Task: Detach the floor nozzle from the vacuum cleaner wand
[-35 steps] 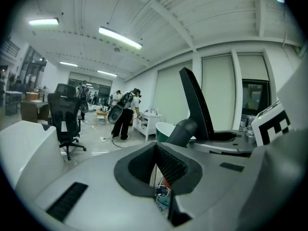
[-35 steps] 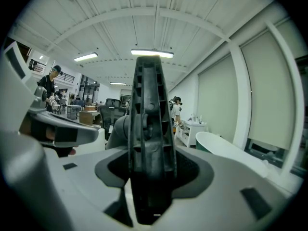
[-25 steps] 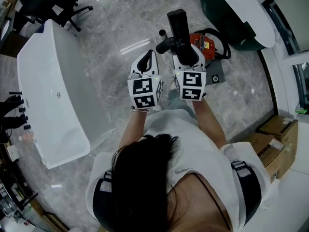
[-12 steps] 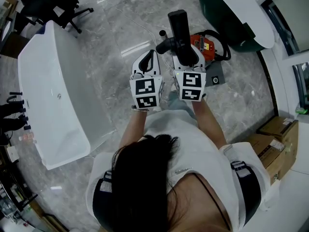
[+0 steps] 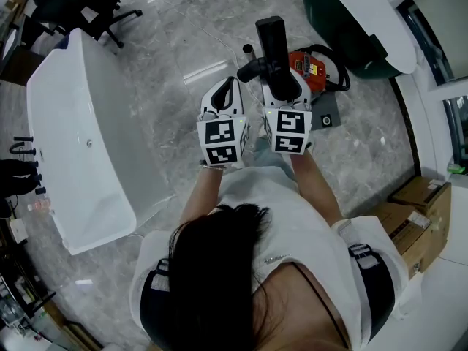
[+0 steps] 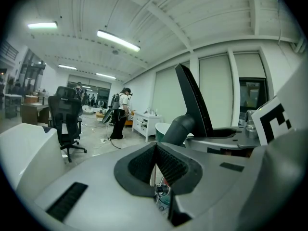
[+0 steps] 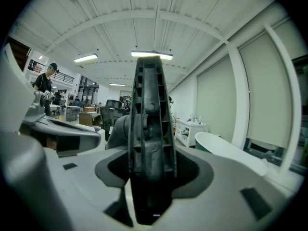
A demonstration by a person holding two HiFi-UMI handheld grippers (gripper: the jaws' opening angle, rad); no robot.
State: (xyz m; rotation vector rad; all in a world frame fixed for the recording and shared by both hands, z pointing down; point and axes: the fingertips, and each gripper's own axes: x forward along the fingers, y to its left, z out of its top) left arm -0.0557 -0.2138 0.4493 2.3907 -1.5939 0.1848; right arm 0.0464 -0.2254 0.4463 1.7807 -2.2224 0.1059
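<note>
The vacuum cleaner's black upright handle (image 5: pixel 271 44) rises in front of me, with its orange body (image 5: pixel 310 68) on the floor behind it. My right gripper (image 5: pixel 282 88) is shut on that handle, and the ribbed black grip (image 7: pixel 148 105) fills the gap between the jaws of the right gripper (image 7: pixel 150 177). My left gripper (image 5: pixel 223 95) hangs just left of the handle, shut and empty; its pads meet at the left gripper (image 6: pixel 156 159). From there the handle (image 6: pixel 193 100) shows to the right. The wand and the nozzle joint are hidden under the grippers.
A white bathtub (image 5: pixel 77 145) stands at the left, a dark green tub (image 5: pixel 351 20) at the upper right. A dark grey flat piece (image 5: pixel 326 115) lies by the orange body. Cardboard boxes (image 5: pixel 420 210) sit at the right, an office chair (image 5: pixel 73 6) at the upper left.
</note>
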